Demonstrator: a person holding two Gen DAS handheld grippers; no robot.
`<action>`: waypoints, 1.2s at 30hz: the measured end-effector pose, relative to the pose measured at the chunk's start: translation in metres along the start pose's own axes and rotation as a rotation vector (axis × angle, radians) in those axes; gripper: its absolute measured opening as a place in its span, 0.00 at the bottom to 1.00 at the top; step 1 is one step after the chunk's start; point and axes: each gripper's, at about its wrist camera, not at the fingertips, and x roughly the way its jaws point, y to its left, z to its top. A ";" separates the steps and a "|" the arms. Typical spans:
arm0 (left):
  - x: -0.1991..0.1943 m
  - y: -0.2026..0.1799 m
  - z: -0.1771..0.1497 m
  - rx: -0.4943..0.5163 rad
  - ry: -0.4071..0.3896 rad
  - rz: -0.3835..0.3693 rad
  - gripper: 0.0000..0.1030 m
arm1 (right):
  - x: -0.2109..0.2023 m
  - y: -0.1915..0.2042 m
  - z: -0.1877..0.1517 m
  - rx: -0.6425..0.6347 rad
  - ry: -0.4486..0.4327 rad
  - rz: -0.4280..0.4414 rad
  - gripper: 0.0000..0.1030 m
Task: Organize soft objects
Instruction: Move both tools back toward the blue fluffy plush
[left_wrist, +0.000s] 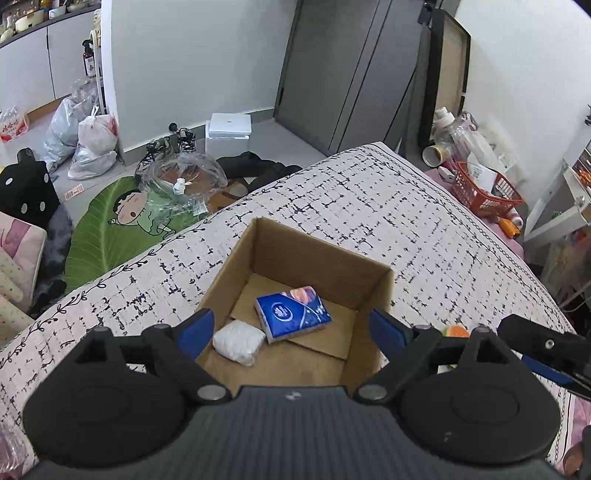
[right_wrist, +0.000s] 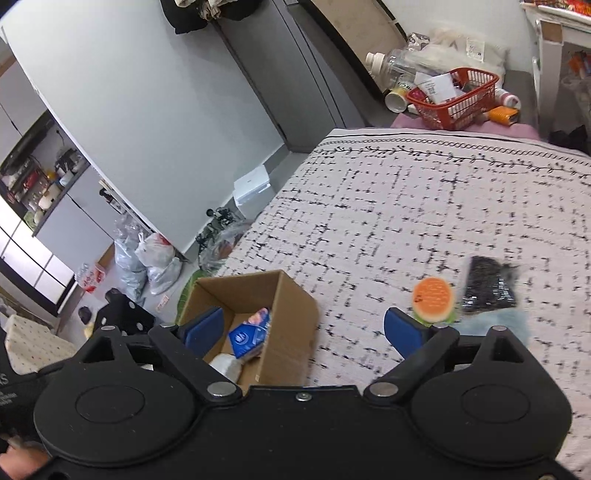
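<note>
Left hand-held gripper (left_wrist: 291, 328) open, above cardboard box (left_wrist: 236, 266)

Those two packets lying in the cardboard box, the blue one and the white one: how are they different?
The blue packet is a flat rectangle with sharp corners and printed artwork; the white packet is plain, rounded and lumpy. The blue one looks larger. It lies nearer the middle of the box; the white one sits near a wall. Both rest on the box floor, touching each other.

A bed (left_wrist: 369, 206) with a black-flecked white cover fills the room, grey wardrobe doors (left_wrist: 332, 74) beyond it, a green leaf rug (left_wrist: 107, 236) on the floor beside it.
</note>
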 end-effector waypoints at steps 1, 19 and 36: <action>-0.003 -0.002 -0.001 0.005 0.002 0.003 0.87 | -0.003 -0.001 0.000 -0.008 0.002 -0.003 0.93; -0.048 -0.048 -0.021 0.061 0.010 0.008 0.96 | -0.060 -0.045 -0.006 -0.028 0.003 -0.008 1.00; -0.069 -0.091 -0.049 0.079 -0.013 -0.006 0.99 | -0.087 -0.110 -0.008 0.110 -0.016 -0.030 1.00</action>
